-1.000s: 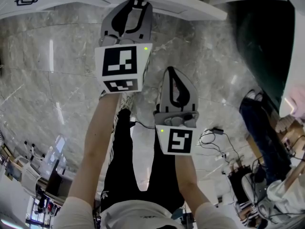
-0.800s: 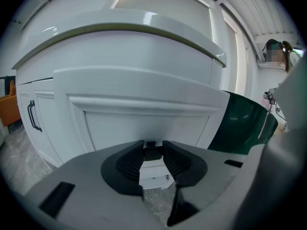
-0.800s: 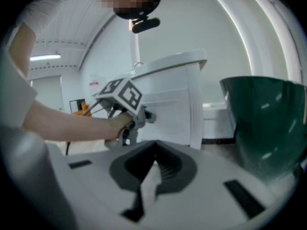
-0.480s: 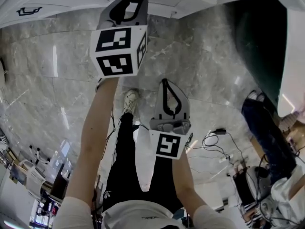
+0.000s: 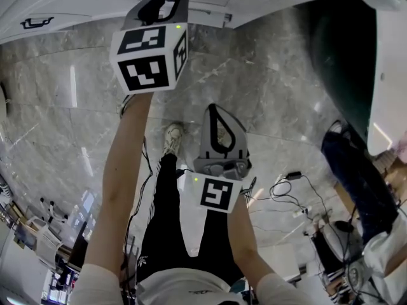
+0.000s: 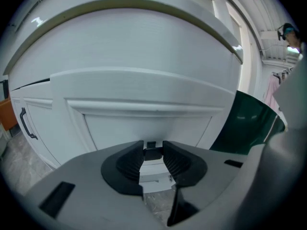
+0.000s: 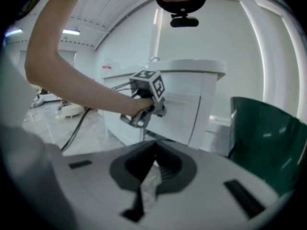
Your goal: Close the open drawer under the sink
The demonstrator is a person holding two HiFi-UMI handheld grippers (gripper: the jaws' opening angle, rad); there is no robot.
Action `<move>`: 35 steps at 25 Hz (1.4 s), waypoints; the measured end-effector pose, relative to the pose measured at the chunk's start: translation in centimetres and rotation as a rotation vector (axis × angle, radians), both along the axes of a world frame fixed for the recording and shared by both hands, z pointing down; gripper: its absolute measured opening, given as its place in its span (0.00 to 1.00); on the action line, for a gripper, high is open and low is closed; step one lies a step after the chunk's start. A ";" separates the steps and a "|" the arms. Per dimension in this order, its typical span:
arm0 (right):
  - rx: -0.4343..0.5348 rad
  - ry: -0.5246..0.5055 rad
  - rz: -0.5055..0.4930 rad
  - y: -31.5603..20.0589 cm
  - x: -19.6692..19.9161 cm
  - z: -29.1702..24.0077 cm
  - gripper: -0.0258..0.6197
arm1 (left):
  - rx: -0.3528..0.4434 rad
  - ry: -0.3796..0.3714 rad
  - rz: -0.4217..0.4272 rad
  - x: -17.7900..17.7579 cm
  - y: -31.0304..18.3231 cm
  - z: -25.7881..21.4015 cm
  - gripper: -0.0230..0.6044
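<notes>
Two grippers: left gripper (image 6: 153,147) fingers spread facing one white drawer (image 6: 144,126) (right gripper (image 7: 153,147) fingers pressed together).

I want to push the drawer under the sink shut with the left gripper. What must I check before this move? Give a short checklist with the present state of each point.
1. Drawer shut: not ok; the drawer front stands out from the cabinet.
2. Left gripper faces the drawer front: ok.
3. Left gripper empty, jaws apart: ok.
4. Left gripper touches the drawer front: cannot tell.
5. Right gripper back from the drawer, shut and empty: ok.
</notes>
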State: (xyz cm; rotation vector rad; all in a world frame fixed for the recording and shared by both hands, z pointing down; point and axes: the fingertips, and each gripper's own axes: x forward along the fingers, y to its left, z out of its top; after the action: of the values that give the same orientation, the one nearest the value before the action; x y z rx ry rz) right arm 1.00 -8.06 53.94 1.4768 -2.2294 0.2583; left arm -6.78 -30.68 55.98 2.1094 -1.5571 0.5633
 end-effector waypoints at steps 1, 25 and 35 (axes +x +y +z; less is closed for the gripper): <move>0.007 -0.003 0.001 0.0 0.0 0.0 0.09 | -0.017 0.000 -0.005 0.1 -0.6 0.0 0.26; -0.013 -0.050 0.026 1.4 0.0 -0.7 0.09 | 0.024 0.017 -0.051 0.0 0.6 -0.3 0.27; 0.050 -0.017 0.024 2.5 0.9 -5.4 0.09 | 0.038 0.001 -0.077 -0.2 5.0 -4.5 0.11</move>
State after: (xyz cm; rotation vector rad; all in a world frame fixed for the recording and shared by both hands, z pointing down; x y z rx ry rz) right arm 1.87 -5.55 48.54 1.5336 -2.2484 0.2254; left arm -7.03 -25.68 51.48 2.0668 -1.6526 0.5098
